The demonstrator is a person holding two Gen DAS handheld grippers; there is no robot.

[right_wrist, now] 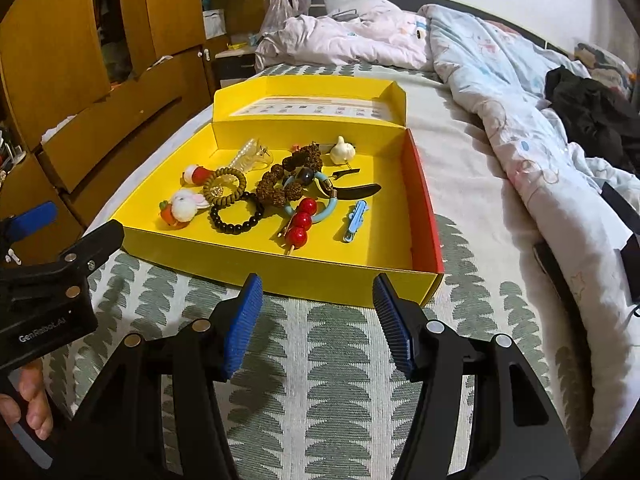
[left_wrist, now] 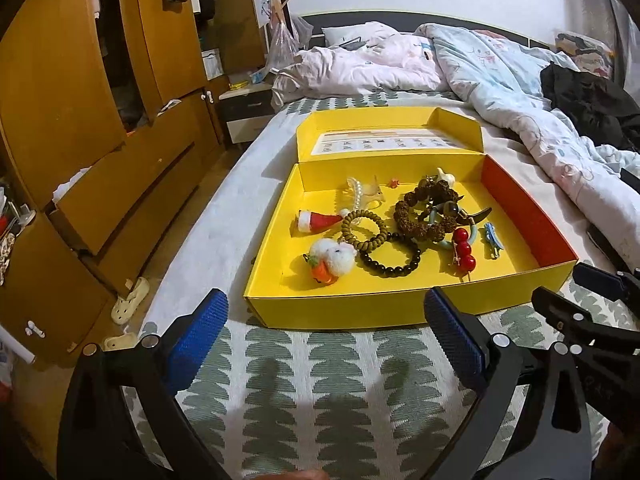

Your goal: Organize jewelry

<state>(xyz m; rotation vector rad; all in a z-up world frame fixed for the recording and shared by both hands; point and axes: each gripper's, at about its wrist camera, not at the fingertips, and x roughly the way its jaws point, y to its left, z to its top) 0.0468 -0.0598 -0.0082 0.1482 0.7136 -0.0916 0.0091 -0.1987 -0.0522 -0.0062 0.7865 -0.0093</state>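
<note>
Both grippers hang over the bed [right_wrist: 328,380], just near of the yellow box [left_wrist: 344,312], jaws spread wide and holding nothing. The left gripper [left_wrist: 326,334] sits toward the box's left half, the right gripper [right_wrist: 318,320] toward its middle.

The jewelry is all in the box, bunched in the middle: a black bead bracelet [right_wrist: 236,218] touching a brown coil band [right_wrist: 224,185], a knobbly brown bracelet [right_wrist: 280,184] tangled with a blue ring [right_wrist: 320,208], red beads on a stick [right_wrist: 302,222] lying across that ring, and a blue clip [right_wrist: 355,216] alone to the right.

The trouble I'd expect is the tangle. Pinch one bracelet and its neighbours may come up with it, then drop on the bedding. The beads look slick and round, so they could roll out of the pads. The box is light card on a soft bed; a push on its near wall would likely slide or tip it.
</note>
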